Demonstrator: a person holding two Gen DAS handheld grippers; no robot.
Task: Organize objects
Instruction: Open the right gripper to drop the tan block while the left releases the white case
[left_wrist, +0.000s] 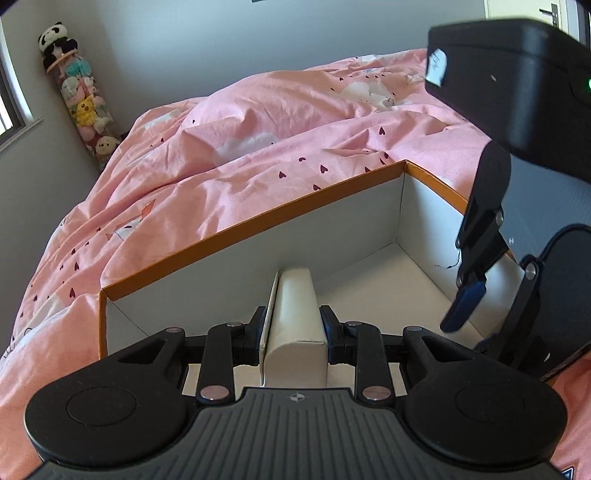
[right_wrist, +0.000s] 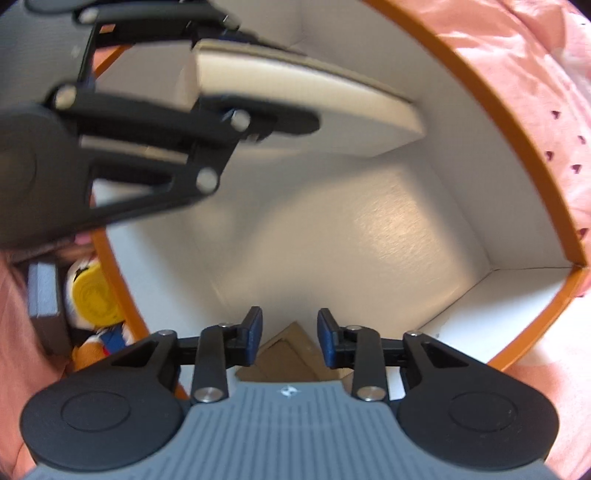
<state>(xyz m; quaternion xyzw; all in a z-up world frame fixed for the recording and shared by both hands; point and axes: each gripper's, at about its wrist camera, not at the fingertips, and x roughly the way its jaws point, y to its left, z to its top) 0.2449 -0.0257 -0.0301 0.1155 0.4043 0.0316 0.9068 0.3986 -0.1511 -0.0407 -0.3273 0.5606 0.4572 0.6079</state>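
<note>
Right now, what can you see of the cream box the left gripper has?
The cream box is a long, narrow carton with one rounded side, matte like cardboard, a thin flap edge along its left. The left gripper clamps it near its near end, blue-padded fingers on both long sides. It sits tilted over the interior of the open orange-rimmed box. Whether its far end touches the floor is unclear.

Pink duvet (left_wrist: 236, 155), printed with small dark hearts and white shapes, lies rumpled across the bed. Beyond the duvet's far left corner, a tall clear tube of plush toys (left_wrist: 86, 107) stands against the grey wall (left_wrist: 155, 40), topped by a panda plush (left_wrist: 53, 40). A window frame (left_wrist: 14, 107) sits left of the tube.
</note>
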